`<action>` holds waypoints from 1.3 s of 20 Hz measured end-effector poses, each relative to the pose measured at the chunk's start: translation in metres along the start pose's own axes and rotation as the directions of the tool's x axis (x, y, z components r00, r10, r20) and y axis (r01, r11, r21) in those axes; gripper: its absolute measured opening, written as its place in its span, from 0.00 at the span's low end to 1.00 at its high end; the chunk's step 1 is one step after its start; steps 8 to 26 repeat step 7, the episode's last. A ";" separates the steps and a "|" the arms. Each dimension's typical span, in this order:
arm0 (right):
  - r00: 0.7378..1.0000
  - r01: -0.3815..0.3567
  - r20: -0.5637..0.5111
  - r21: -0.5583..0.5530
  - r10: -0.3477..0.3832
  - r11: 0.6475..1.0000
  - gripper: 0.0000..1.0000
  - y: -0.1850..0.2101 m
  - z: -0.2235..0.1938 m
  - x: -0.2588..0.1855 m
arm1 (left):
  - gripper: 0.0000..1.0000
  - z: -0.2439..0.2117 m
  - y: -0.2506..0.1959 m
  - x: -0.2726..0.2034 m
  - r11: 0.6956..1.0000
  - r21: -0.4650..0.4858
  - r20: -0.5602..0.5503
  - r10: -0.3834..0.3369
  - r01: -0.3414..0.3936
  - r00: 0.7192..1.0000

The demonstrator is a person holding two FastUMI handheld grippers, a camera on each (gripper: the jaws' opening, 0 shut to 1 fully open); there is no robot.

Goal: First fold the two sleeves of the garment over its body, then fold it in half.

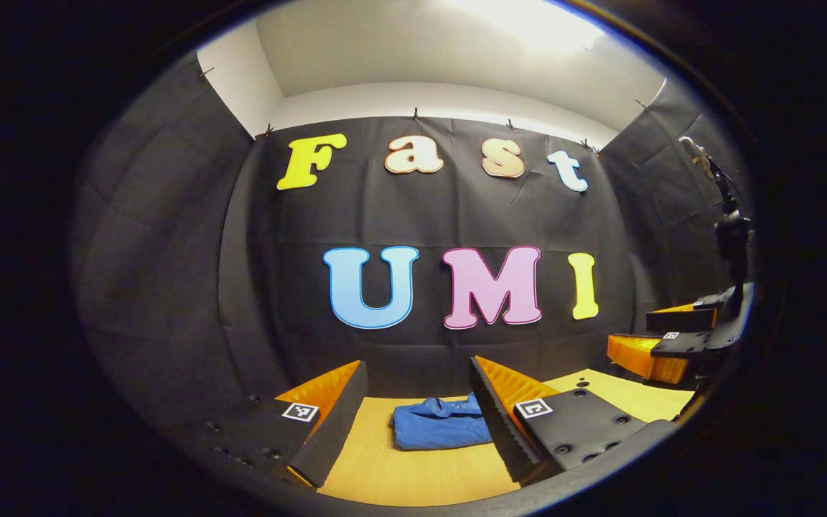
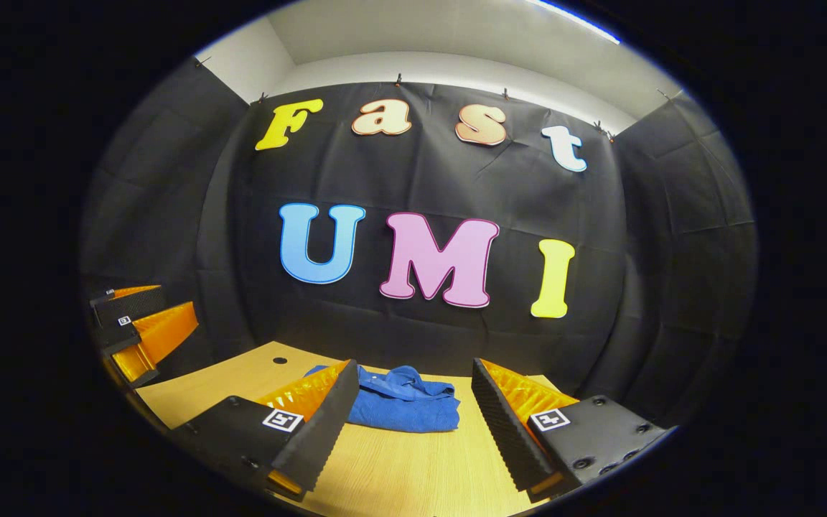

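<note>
A blue garment [image 1: 436,426] lies folded into a compact bundle on the wooden table [image 1: 399,467], close to the back wall. My left gripper [image 1: 417,420] hovers above the table in front of it, fingers wide apart and holding nothing. In the right gripper view the same garment [image 2: 403,406] sits beyond my right gripper [image 2: 410,424], which is also open and holding nothing. The right gripper [image 1: 661,345] appears at the right edge of the left gripper view, and the left gripper [image 2: 142,329] at the left edge of the right gripper view, both raised off the table.
Black cloth walls close in the table at the back and sides. A small round hole [image 2: 279,360] marks the tabletop left of the garment. A dark stand with a camera mount [image 1: 729,222] rises at the far right.
</note>
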State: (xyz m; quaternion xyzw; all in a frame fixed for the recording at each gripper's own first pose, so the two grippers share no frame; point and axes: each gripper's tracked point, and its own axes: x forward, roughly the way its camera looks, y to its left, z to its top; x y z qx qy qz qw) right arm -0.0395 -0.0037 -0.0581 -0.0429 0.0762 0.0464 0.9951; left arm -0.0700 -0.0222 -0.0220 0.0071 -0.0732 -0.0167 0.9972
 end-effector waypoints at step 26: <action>1.000 -0.015 -0.013 0.005 0.015 1.000 0.96 -0.001 -0.002 0.002 | 0.82 0.008 -0.015 0.004 0.999 0.019 0.007 -0.037 0.037 0.999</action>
